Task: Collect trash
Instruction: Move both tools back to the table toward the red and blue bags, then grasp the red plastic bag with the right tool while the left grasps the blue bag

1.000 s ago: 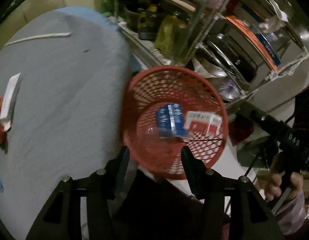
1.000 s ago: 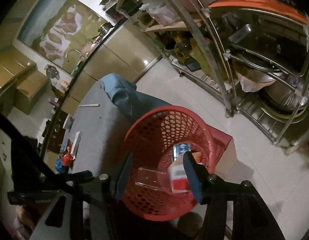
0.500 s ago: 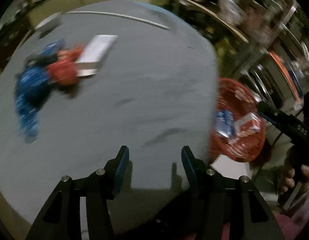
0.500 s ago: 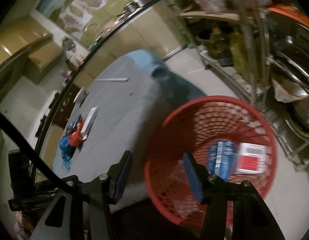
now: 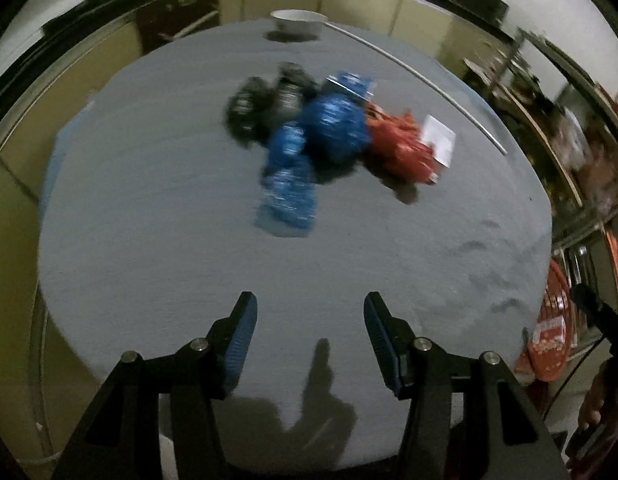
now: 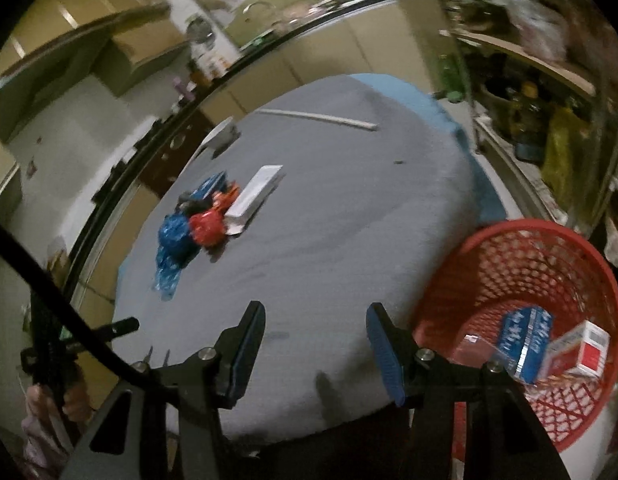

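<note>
A heap of trash lies mid-table: a crumpled blue wrapper (image 5: 321, 136) (image 6: 174, 236), a red wrapper (image 5: 401, 146) (image 6: 206, 227), a black wrapper (image 5: 261, 106) and a white carton (image 5: 440, 139) (image 6: 255, 194). My left gripper (image 5: 307, 322) hangs open and empty over the near part of the grey table (image 5: 169, 220), well short of the heap. My right gripper (image 6: 315, 326) is open and empty above the table's near edge. To its right the red mesh basket (image 6: 521, 264) (image 5: 551, 328) holds a blue box (image 6: 527, 340) and a red-and-white box (image 6: 581, 354).
A white bowl (image 5: 297, 20) and a long white strip (image 5: 421, 76) (image 6: 317, 117) lie at the table's far side. Metal shelving (image 6: 541, 92) packed with kitchen goods stands right of the basket. Cabinets line the back wall. A hand (image 6: 57, 396) holds the left gripper's handle.
Both grippers swung left from over the red basket to over the table. The trash heap has come into the middle of the left wrist view; the basket has slid to the right edge.
</note>
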A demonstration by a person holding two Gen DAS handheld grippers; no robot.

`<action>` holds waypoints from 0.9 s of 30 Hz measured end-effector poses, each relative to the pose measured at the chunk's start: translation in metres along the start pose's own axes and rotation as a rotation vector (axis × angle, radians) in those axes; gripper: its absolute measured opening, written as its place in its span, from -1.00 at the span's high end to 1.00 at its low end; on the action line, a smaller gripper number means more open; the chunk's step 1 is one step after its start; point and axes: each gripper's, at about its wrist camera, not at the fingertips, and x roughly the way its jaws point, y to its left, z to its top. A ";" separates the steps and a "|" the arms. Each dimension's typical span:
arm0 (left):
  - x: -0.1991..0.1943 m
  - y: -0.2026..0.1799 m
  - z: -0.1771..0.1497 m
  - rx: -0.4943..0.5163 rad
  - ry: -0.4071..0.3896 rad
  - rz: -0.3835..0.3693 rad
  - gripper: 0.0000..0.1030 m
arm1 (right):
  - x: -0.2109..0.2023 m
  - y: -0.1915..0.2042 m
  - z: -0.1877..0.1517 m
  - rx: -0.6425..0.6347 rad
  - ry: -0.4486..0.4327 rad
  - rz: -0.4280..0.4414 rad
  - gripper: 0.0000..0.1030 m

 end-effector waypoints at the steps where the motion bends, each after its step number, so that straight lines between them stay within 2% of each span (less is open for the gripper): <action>1: -0.002 0.006 -0.001 -0.007 -0.007 0.005 -0.10 | 0.005 0.010 0.001 -0.022 0.008 0.009 -0.10; 6: -0.009 0.026 -0.003 -0.022 -0.034 0.038 -0.11 | 0.030 0.057 0.011 -0.132 0.037 0.064 -0.10; 11: -0.014 0.042 -0.007 -0.055 -0.045 0.042 -0.11 | 0.064 0.106 0.036 -0.240 0.036 0.110 -0.09; 14: -0.014 0.051 -0.010 -0.068 -0.036 0.041 -0.12 | 0.089 0.126 0.053 -0.258 0.042 0.130 -0.08; 17: -0.015 0.059 -0.017 -0.086 -0.029 0.040 -0.12 | 0.120 0.144 0.070 -0.262 0.060 0.139 0.04; 22: -0.017 0.074 -0.026 -0.120 -0.021 0.043 -0.12 | 0.171 0.165 0.087 -0.275 0.083 0.108 0.16; 27: -0.021 0.086 -0.022 -0.138 -0.028 0.044 -0.12 | 0.217 0.172 0.090 -0.322 0.122 0.001 0.23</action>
